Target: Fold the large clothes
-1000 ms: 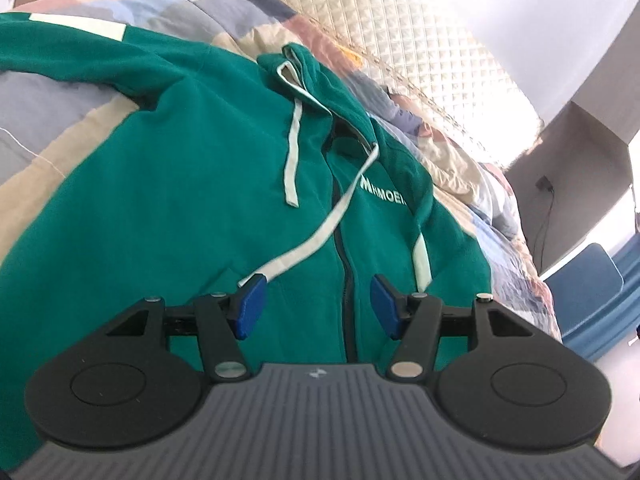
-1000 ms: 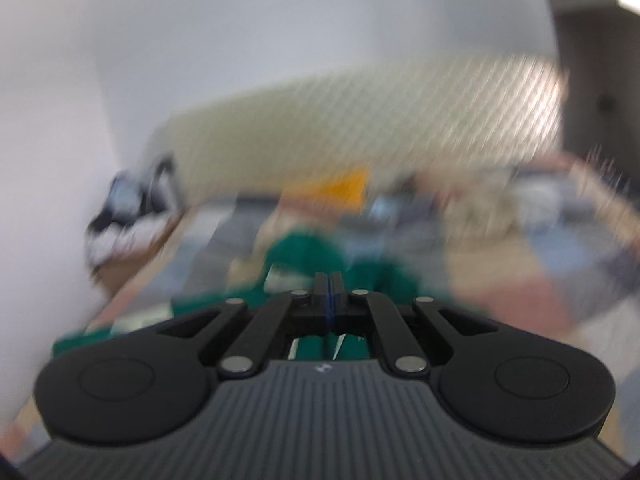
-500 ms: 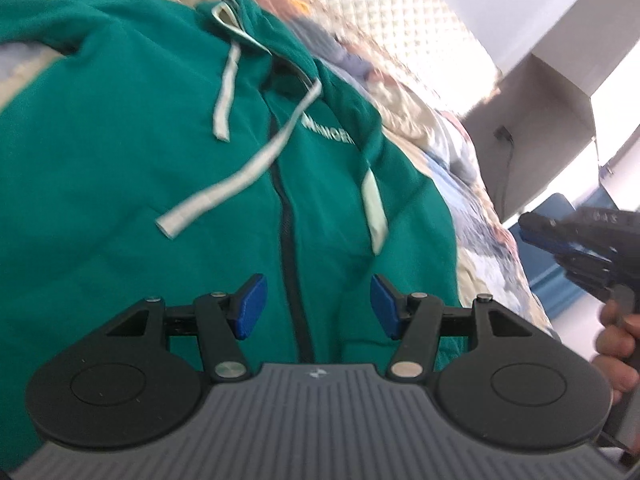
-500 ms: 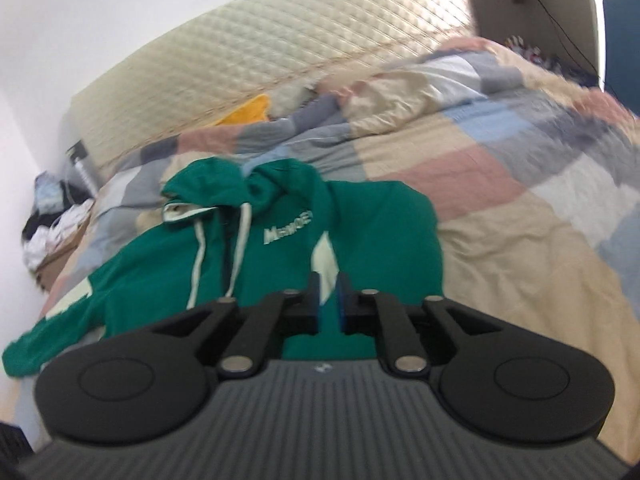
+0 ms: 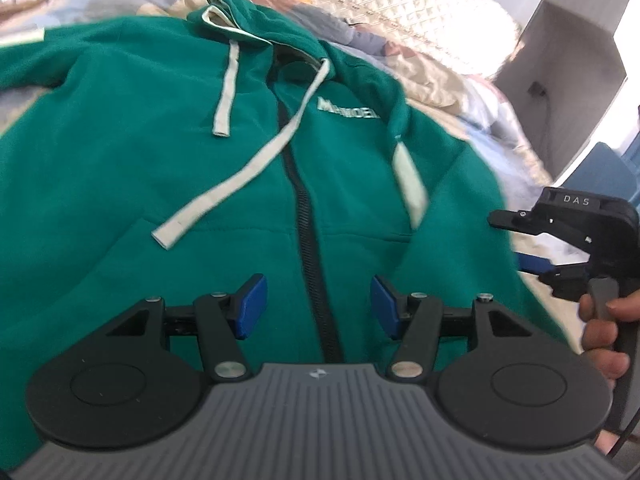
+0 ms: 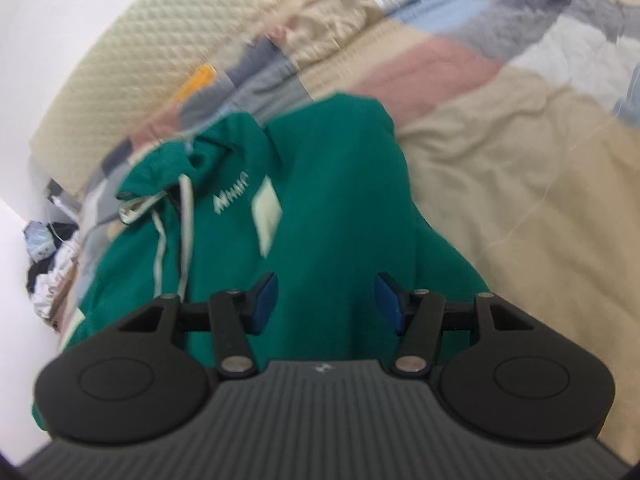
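A green zip-up hoodie (image 5: 152,152) with white drawstrings and a chest logo lies face up on the bed, hood toward the headboard. My left gripper (image 5: 318,305) hovers open over its lower front, straddling the dark zipper (image 5: 304,216), with nothing between the blue pads. In the left wrist view the right gripper (image 5: 524,240) comes in from the right edge, held by a hand (image 5: 604,332). In its own view my right gripper (image 6: 325,302) hangs above the hoodie (image 6: 332,200) on its right side, jaws opening, no cloth pinched between them.
The bed carries a patchwork quilt (image 6: 500,152) in beige, pink, blue and grey, with a quilted cream headboard (image 5: 420,4) behind. A pile of clothes (image 6: 48,264) sits at the far left beside the bed. A blue chair (image 5: 604,176) stands at the right.
The right gripper dropped from facing the wall down over the hoodie and went from shut to open. The left gripper drifted lower along the zipper and rolled; its opening stayed the same.
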